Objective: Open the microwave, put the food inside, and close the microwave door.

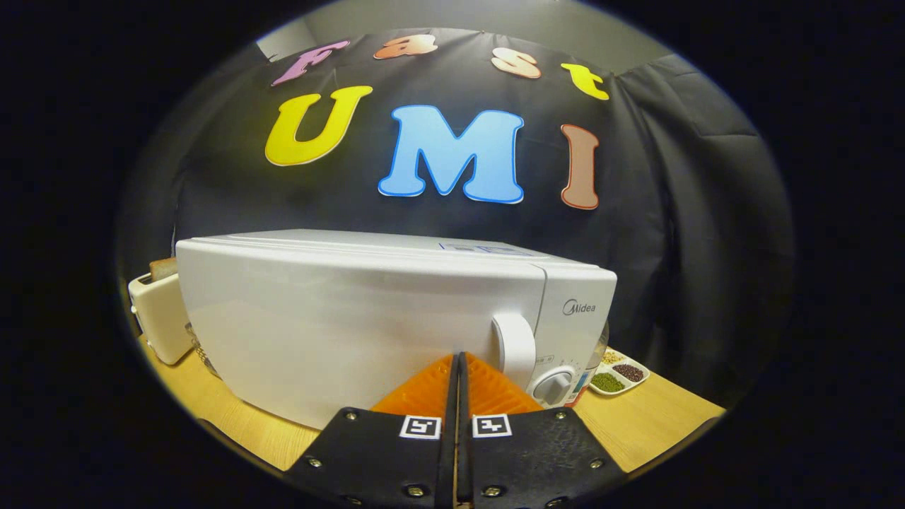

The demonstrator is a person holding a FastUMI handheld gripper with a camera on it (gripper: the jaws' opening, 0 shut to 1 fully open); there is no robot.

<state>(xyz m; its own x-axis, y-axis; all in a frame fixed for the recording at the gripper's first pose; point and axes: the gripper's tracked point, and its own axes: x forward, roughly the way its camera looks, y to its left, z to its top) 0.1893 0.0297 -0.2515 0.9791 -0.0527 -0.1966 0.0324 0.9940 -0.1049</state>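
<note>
A white microwave (368, 318) stands on the wooden table right ahead of my fingers, its door closed. The door's white handle (515, 348) sits just right of my fingertips, with a round knob (553, 385) below it on the control panel. My gripper (458, 362) is shut, its two fingers pressed together with nothing between them, their tips close to or touching the door's lower front just left of the handle.
A cream toaster (161, 314) holding a slice of bread stands left of the microwave. To the right, past the control panel, lies a white divided dish (621, 375) with green, dark and pale beans. Bare wooden tabletop (657, 417) shows to the right.
</note>
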